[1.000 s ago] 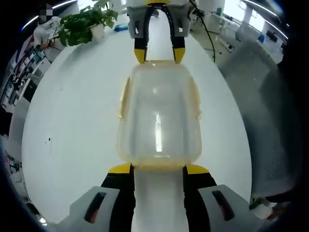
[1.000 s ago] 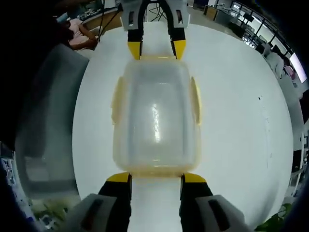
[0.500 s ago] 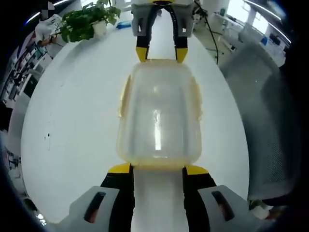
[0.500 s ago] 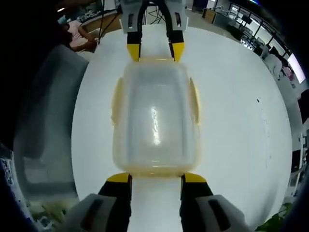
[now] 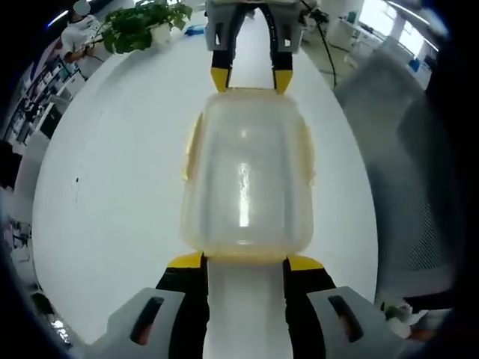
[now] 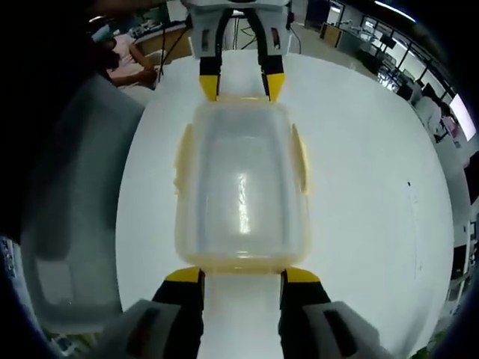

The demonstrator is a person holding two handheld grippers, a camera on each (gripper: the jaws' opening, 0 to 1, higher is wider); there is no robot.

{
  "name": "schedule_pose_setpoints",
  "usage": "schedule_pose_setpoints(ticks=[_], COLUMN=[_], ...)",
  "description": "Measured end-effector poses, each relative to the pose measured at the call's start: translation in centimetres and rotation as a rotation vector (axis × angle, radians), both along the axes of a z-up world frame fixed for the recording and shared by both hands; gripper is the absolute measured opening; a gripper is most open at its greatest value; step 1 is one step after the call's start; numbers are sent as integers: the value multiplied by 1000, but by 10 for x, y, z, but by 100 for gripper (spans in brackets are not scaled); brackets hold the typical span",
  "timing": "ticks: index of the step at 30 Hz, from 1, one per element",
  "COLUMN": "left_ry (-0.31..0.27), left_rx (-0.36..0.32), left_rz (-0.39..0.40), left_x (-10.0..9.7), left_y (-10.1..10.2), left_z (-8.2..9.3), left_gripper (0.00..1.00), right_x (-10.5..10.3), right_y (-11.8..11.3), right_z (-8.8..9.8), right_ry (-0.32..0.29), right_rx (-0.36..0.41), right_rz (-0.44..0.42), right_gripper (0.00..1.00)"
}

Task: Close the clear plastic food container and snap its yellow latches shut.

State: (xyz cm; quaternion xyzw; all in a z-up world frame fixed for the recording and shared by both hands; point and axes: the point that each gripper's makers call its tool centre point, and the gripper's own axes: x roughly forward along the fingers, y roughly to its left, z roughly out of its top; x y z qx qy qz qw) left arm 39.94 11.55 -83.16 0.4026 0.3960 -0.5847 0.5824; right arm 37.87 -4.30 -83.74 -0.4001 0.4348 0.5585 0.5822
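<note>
both my claws spread wide, tips at opposite short ends of clear lidded plastic container (image 5: 247, 176); left claw (image 5: 245, 262), right claw (image 6: 241, 274). uneven push could skid it across white table (image 5: 112, 187), yellow side latches (image 5: 194, 147) staying unsnapped.

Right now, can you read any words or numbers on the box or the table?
No readable words, numbers or signs anywhere.
The clear container carries no label or print.
The white table has only a tiny dark speck, not writing.
The background is too blurred to read.

The clear container (image 5: 247, 179) lies on the white table (image 5: 112, 187) — both grippers' yellow-tipped jaws at its ends.
</note>
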Motion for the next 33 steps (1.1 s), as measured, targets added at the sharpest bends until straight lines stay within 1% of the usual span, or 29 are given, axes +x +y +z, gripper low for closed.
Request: schedule_pose_setpoints(ticks=[7, 11, 12, 13, 14, 15, 16, 17, 18, 19, 21, 23, 24, 25, 26, 27, 28, 30, 31, 33], left_ry=[0, -8, -12, -11, -7, -2, 2, -6, -12, -4, 6, 5, 7, 19, 21, 16, 22, 42, 37, 30], left_rx=[12, -9, -16, -22, -32, -38, -37, -23, -20, -21, -22, -53, -93, -130, -182, -215, -259, -315, -333, -323], left_rz=[27, 25, 19, 17, 18, 15, 11, 2, -6, -2, 12, 22, 42, 62, 81, 87, 103, 111, 113, 103], left_x=[-6, -9, -8, -8, -6, -6, -7, -7, -7, -7, -7, -6, -5, -4, -1, 1, 2, -1, 0, -3], left_y=[22, 29, 30, 33, 34, 35, 36, 41, 43, 47, 52, 54, 49, 45, 39, 34, 27, 15, 11, 4], left_z=[0, 1, 1, 0, 0, 1, 0, 0, 0, 0, 1, 10, 15, 21, 30, 35, 41, 47, 48, 44], left_gripper=[36, 36, 37, 37, 38, 38, 37, 36, 37, 40, 46, 46, 45, 44, 43, 41, 37, 34, 34, 33], right_x=[-2, -2, -2, -3, -3, -1, -1, -1, -2, -1, -2, 0, 2, 3, 2, 3, 1, 1, 0, -2], right_y=[21, 25, 25, 26, 25, 23, 21, 19, 15, 16, 22, 25, 28, 31, 37, 42, 46, 52, 57, 66], right_z=[0, 0, 0, 0, -1, -4, -6, -6, -3, 2, 10, 20, 25, 28, 32, 35, 36, 37, 37, 38], right_ry=[0, -8, -7, 16, 26, 24, 23, 18, 28, 31, 51, 34, 11, 4, 1, -11, -6, -11, -7, 6], right_rx=[17, 22, 26, 33, 38, 34, 24, 23, 18, 41, 86, 112, 128, 141, 165, 189, 200, 216, 228, 259], right_rz=[20, 27, 21, -11, -26, -52, -38, -35, -32, -34, -63, -47, -31, -22, -7, 2, 6, 15, 12, 3], right_gripper=[37, 38, 38, 38, 40, 46, 57, 59, 55, 52, 52, 50, 49, 46, 45, 43, 40, 34, 33, 32])
